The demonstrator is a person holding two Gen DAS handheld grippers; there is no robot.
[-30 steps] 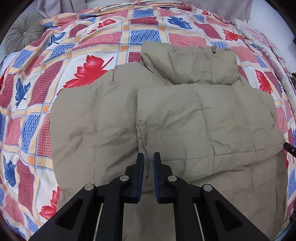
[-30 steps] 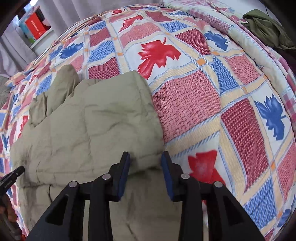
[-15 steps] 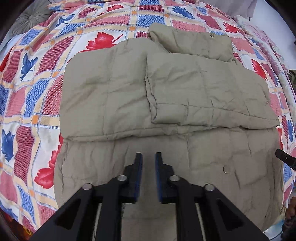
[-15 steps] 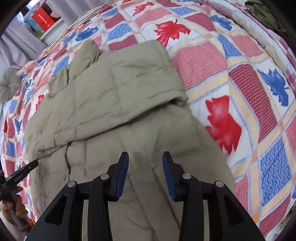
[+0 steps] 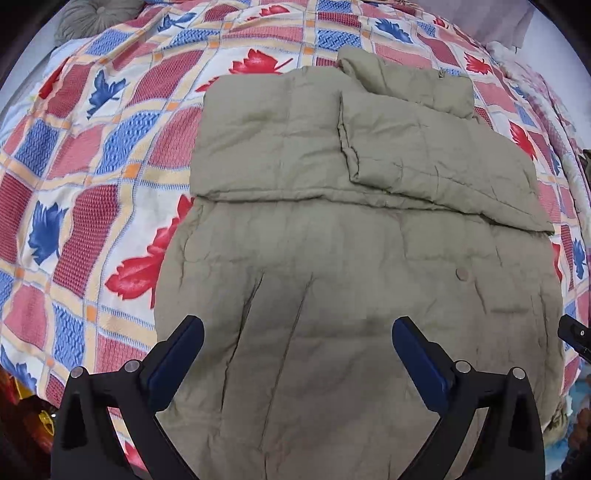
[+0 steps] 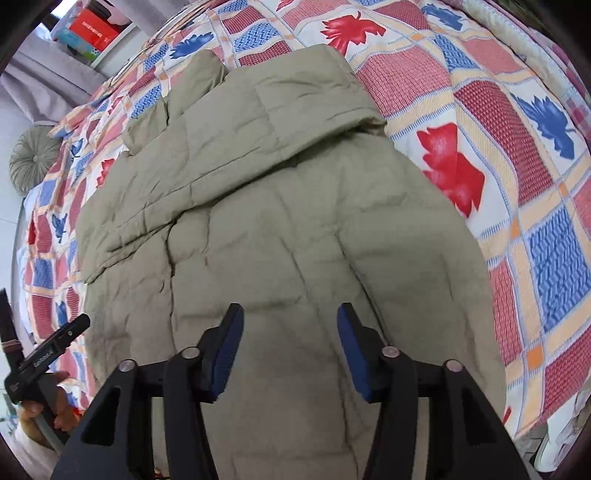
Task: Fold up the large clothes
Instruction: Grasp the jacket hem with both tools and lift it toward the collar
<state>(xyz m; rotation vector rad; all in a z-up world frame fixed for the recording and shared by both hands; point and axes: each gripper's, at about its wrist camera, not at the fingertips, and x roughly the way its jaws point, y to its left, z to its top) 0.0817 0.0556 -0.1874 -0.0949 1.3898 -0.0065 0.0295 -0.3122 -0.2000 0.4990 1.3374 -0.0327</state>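
A large khaki quilted coat (image 5: pixel 332 258) lies flat on the bed, its sleeves folded across the upper body and its hood at the far end. It also shows in the right wrist view (image 6: pixel 277 221). My left gripper (image 5: pixel 297 332) is wide open and empty, above the coat's lower part near the hem. My right gripper (image 6: pixel 290 325) is open and empty, above the coat's lower right part. The left gripper's tip (image 6: pixel 55 343) shows at the left edge of the right wrist view.
The bed has a patchwork cover (image 5: pixel 92 166) with red and blue leaves. A round grey cushion (image 6: pixel 33 162) lies at the far corner. A shelf with a red box (image 6: pixel 92 29) stands behind the bed. The bed's near edge is under the hem.
Both grippers drew back toward the hem, so more of the coat shows. The left gripper went from nearly shut to wide open. The right gripper opened wider.
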